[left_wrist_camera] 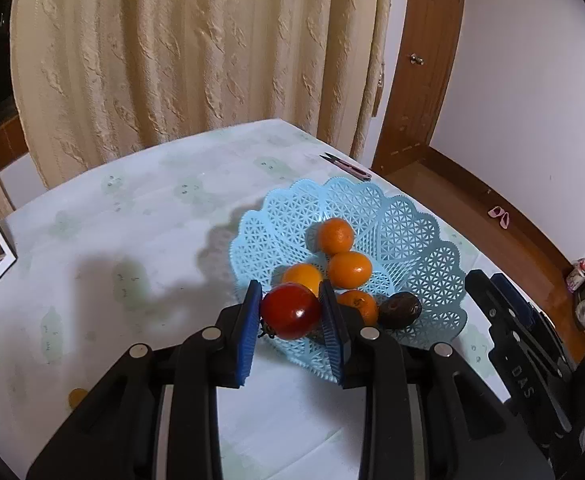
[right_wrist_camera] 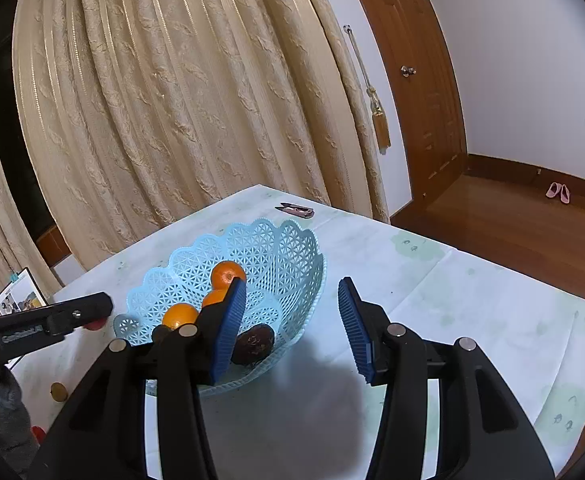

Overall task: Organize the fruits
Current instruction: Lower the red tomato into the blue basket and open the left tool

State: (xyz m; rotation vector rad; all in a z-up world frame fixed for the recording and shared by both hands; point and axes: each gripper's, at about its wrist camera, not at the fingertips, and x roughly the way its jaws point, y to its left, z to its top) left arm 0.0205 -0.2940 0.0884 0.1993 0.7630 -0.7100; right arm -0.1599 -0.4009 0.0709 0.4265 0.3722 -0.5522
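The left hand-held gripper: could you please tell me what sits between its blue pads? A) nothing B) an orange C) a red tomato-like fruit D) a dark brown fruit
C: the left hand-held gripper clamps the red fruit between its pads, while the oranges and the dark brown fruit lie in the blue basket.

Cream textured curtain [right_wrist_camera: 164, 112] across the upper left and centre. Brown wooden door [right_wrist_camera: 420, 92] with a round knob at upper right, beside a white wall [right_wrist_camera: 532, 60]. Glossy wooden floor [right_wrist_camera: 512, 232] at right, pink slippers [right_wrist_camera: 557, 192] near the skirting. Bench [right_wrist_camera: 472, 320] under pale green-patterned cloth.
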